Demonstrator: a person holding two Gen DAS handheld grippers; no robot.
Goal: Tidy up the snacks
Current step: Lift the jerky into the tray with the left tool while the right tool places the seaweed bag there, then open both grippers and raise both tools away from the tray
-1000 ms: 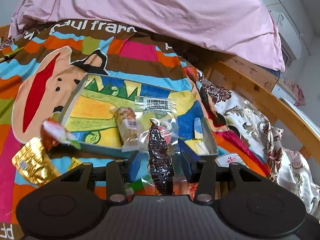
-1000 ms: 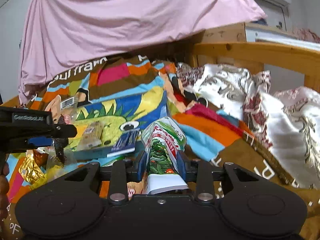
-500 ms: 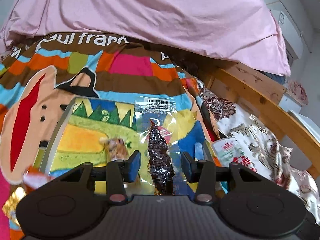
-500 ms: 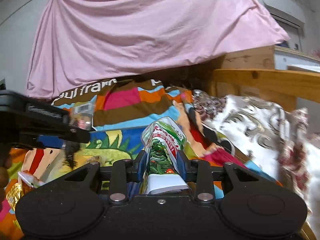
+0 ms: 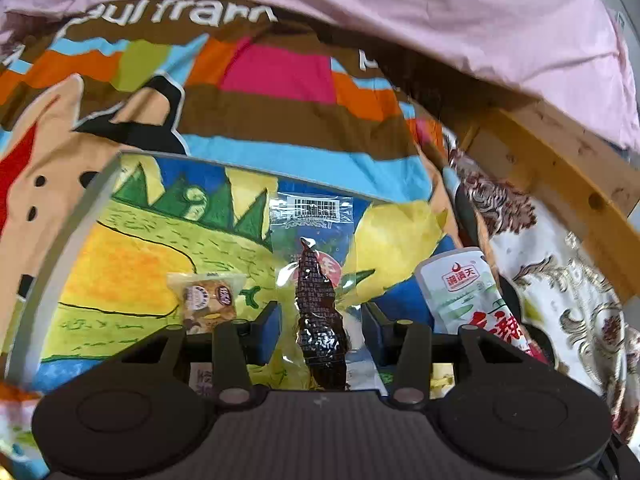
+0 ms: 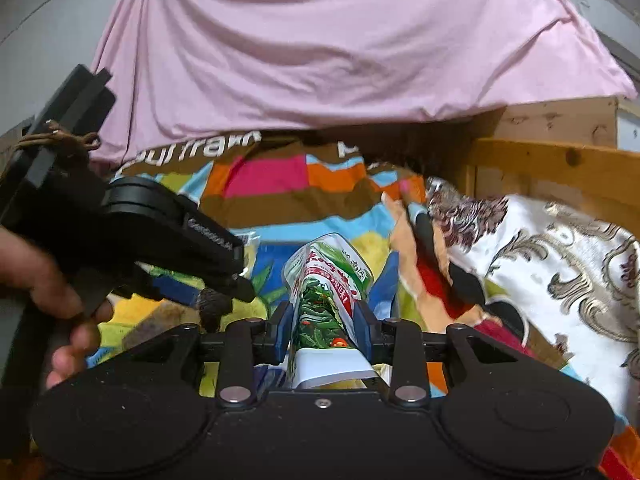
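Note:
A shallow tray (image 5: 72,216) with a bright painted bottom lies on the striped bedspread. My left gripper (image 5: 320,330) is over it, with a clear packet holding a dark dried snack (image 5: 318,312) between its fingers, which stand apart from the packet. A small wrapped pastry (image 5: 208,300) lies in the tray. My right gripper (image 6: 322,334) is shut on a green and white snack bag (image 6: 326,292), held above the tray's right side; the bag also shows in the left wrist view (image 5: 468,288). The left gripper (image 6: 224,280) shows in the right wrist view.
A pink sheet (image 5: 400,12) hangs at the back. A wooden bed rail (image 5: 568,176) runs along the right, with patterned white fabric (image 6: 560,272) beside it. An orange wrapper (image 5: 12,400) lies at the lower left edge.
Both grippers have moved forward over the tray with their snacks. The right gripper's bag has come into the left wrist view. The gold packet has left view.

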